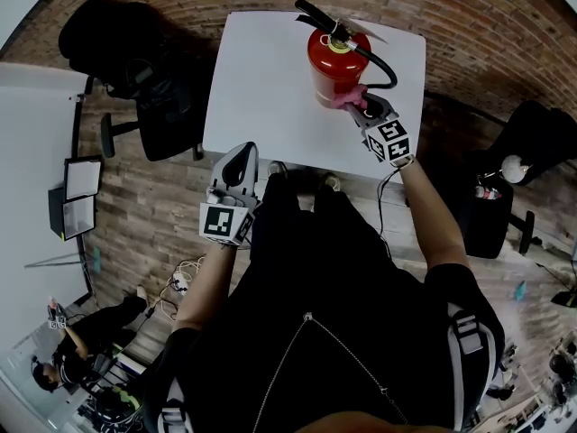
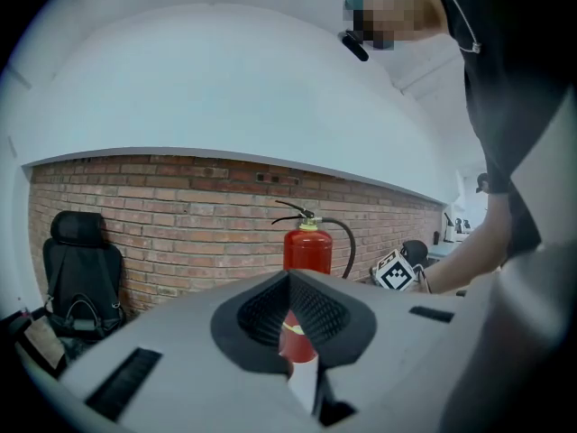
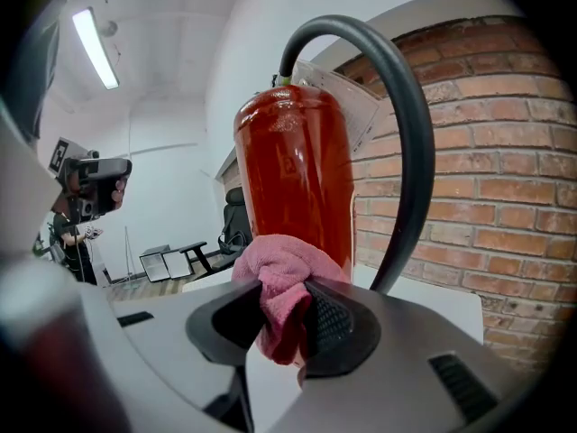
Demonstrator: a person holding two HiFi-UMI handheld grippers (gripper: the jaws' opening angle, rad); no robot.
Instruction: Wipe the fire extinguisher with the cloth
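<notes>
A red fire extinguisher (image 1: 335,66) with a black hose (image 1: 383,66) stands upright at the far right of the white table (image 1: 261,88). My right gripper (image 1: 361,108) is shut on a bunched pink cloth (image 1: 350,97), which presses against the lower front of the cylinder. In the right gripper view the cloth (image 3: 279,273) sits between the jaws of the right gripper (image 3: 287,305), right against the red body (image 3: 293,170). My left gripper (image 1: 239,165) hovers at the table's near edge, jaws together and holding nothing. Its own view shows the extinguisher (image 2: 308,249) some distance ahead.
A black office chair (image 1: 144,70) stands left of the table, and another dark chair (image 1: 505,188) is on the right. A brick wall (image 2: 180,215) runs behind the table. A person (image 1: 81,350) crouches on the floor at lower left.
</notes>
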